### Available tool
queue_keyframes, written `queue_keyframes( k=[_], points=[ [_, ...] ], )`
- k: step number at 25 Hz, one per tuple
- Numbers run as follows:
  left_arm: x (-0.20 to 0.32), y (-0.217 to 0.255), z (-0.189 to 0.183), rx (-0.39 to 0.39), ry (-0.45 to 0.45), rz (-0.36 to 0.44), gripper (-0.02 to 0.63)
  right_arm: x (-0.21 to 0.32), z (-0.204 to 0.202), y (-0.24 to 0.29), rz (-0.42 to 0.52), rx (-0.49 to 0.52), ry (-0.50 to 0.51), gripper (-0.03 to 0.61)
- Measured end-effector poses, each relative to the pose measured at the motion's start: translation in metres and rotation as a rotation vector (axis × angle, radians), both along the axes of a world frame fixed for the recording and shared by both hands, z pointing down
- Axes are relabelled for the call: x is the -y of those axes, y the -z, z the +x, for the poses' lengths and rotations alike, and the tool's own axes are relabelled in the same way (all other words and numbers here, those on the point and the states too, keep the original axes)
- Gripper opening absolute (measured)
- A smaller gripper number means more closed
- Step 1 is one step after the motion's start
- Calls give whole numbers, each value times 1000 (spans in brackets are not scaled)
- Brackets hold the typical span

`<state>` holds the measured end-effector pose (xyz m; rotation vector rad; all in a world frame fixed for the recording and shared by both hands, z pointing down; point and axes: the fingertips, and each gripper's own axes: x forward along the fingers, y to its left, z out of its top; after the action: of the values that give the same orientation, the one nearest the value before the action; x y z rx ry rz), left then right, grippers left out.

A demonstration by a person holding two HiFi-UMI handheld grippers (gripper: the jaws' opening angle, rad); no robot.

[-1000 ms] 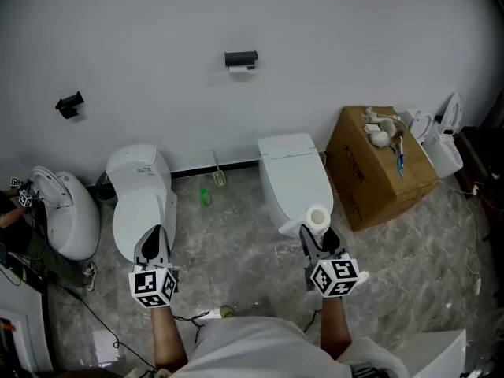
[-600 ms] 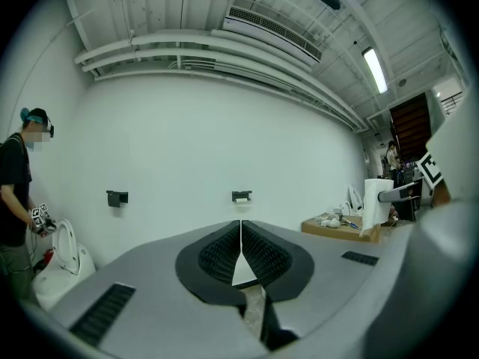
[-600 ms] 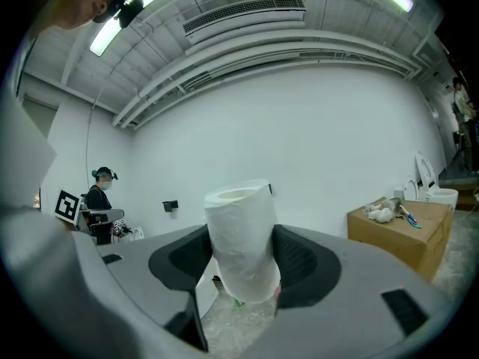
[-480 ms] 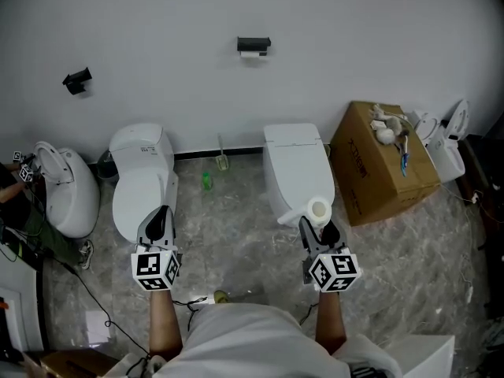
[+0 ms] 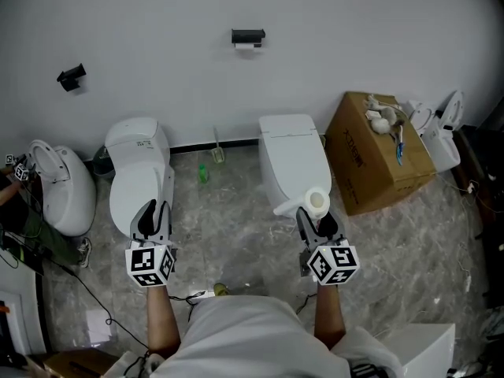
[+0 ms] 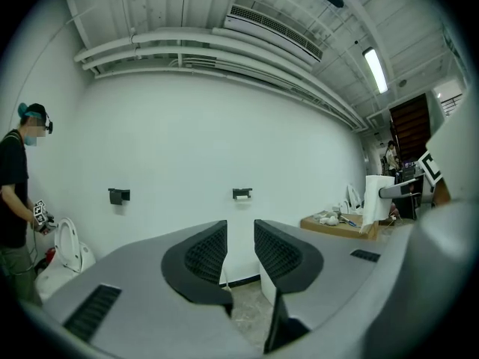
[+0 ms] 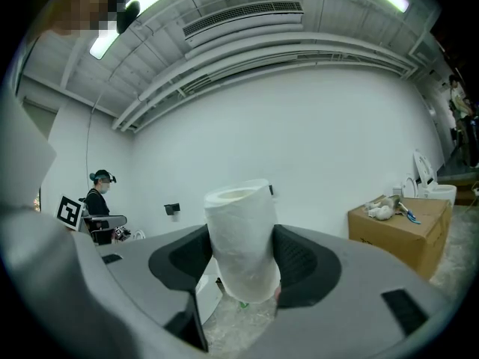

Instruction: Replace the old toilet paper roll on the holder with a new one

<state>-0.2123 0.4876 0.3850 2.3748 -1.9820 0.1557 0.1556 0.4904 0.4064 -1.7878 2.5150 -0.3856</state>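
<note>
Head view: nearest the person, the right gripper (image 5: 316,219) has its jaws clamped on the sides of a new toilet paper roll (image 5: 317,201). The roll stands upright and appears against the front edge of the white toilet (image 5: 293,160). Well to the left of that toilet, the left gripper (image 5: 151,211) is empty; its jaws have just been opening and stand slightly apart with nothing between them. A cardboard box (image 5: 378,160) sits just to the toilet's right. A small green bottle (image 5: 203,175) stands on the floor to its left, near the wall. Beyond the toilet, up on the white wall, hangs the black holder (image 5: 248,35) with the old roll (image 5: 246,46) showing white beneath it, well apart from both grippers.
</note>
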Motion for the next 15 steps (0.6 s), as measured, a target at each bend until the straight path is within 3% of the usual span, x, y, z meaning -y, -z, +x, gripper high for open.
queue_keyframes(
  k=[5, 15],
  points=[
    [-1, -4, -11, -3, -13, 1, 156, -2, -11, -1, -4, 34, -2, 262],
    [6, -11, -40, -21, -5, 1, 156, 3, -26, -4, -11, 3, -30, 262]
  ],
)
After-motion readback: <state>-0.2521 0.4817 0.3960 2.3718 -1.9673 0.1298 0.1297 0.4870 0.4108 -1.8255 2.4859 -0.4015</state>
